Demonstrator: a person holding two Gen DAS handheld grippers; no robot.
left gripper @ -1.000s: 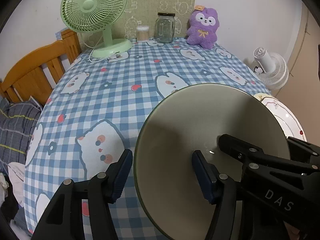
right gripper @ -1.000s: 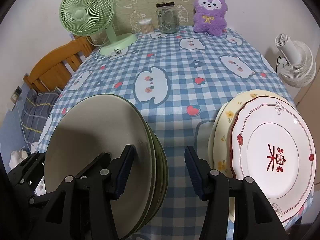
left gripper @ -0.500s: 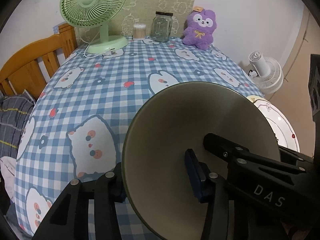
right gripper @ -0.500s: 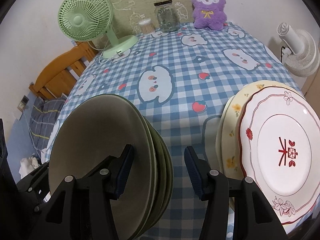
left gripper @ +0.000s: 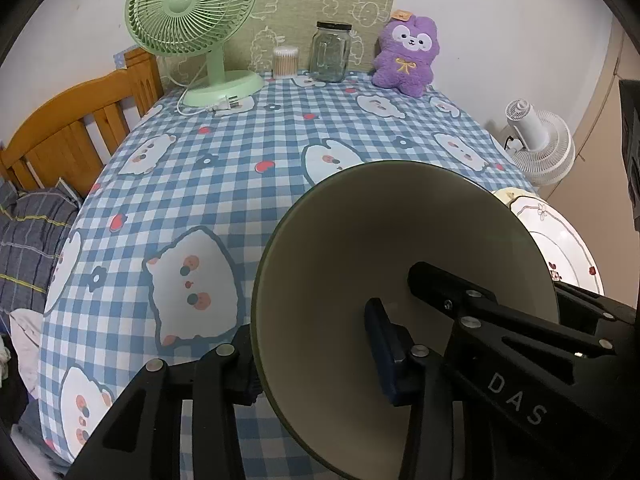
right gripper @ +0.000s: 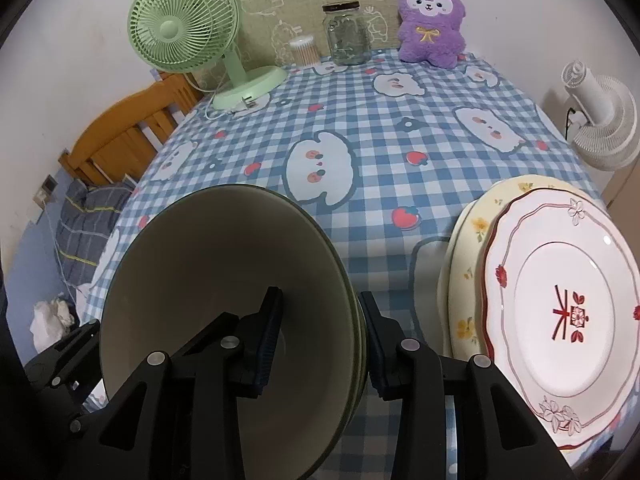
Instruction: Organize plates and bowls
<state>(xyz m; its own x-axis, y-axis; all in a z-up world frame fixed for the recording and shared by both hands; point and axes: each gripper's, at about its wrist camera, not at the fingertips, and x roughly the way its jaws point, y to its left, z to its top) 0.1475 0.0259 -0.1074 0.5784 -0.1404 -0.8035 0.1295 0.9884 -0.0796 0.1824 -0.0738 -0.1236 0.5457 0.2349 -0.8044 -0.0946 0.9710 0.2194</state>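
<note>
Both pairs of fingers have just been closing and now clamp opposite rims of the stacked olive-green ceramic bowls (right gripper: 224, 312): left gripper (left gripper: 316, 360), right gripper (right gripper: 320, 336). Just beside the bowls lie flowered white plates (right gripper: 560, 300) on the checked surface (right gripper: 360, 168). Uneven lifting could spill the stack.

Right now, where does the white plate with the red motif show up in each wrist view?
Left wrist view: white plate with the red motif sits at the right edge, mostly hidden behind the green bowls.
Right wrist view: it fills the lower right, stacked on a yellow-flowered plate.
Shared landmark: purple plush toy.
</note>
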